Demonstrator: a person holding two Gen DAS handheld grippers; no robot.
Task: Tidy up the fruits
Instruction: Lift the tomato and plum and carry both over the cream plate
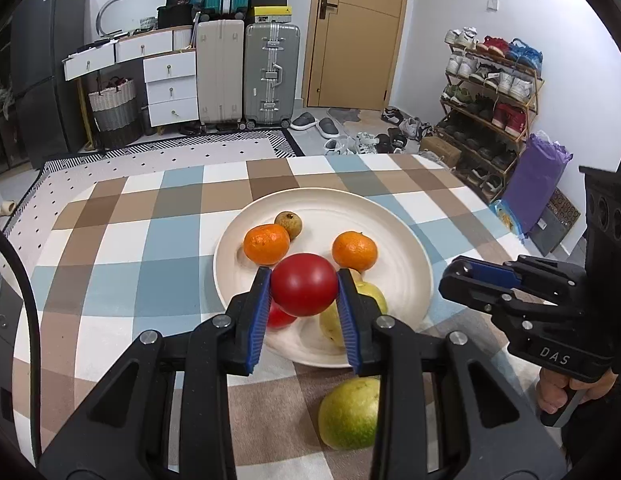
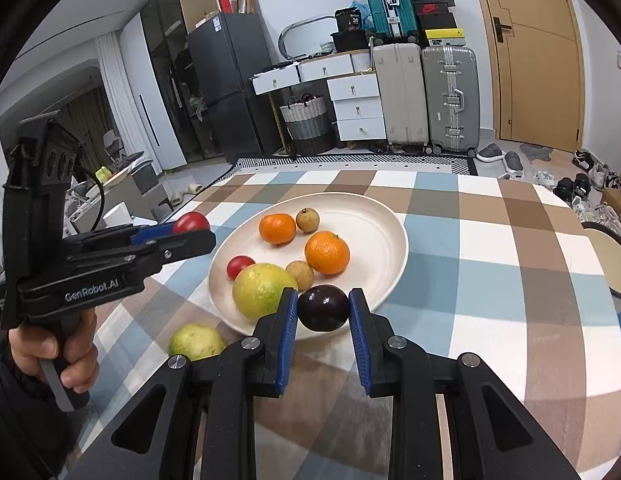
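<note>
A white plate (image 1: 406, 256) sits on the checked tablecloth and holds two oranges (image 1: 266, 243), a small brown fruit (image 1: 288, 224), a small red tomato (image 2: 239, 266) and a yellow-green fruit (image 2: 262, 290). My left gripper (image 1: 303, 292) is shut on a large red tomato (image 1: 303, 290), held above the plate's near-left side. My right gripper (image 2: 323, 308) has its jaws around a dark purple fruit (image 2: 323, 307) at the plate's near rim (image 2: 402, 248); a small gap shows on the right side. A green fruit (image 1: 350, 412) lies on the cloth off the plate.
The table's far edge (image 1: 270, 160) gives onto a patterned rug. Suitcases (image 1: 270, 76), white drawers, a shoe rack (image 1: 490, 108) and a door stand beyond. A round stool (image 2: 610, 252) is at the table's right.
</note>
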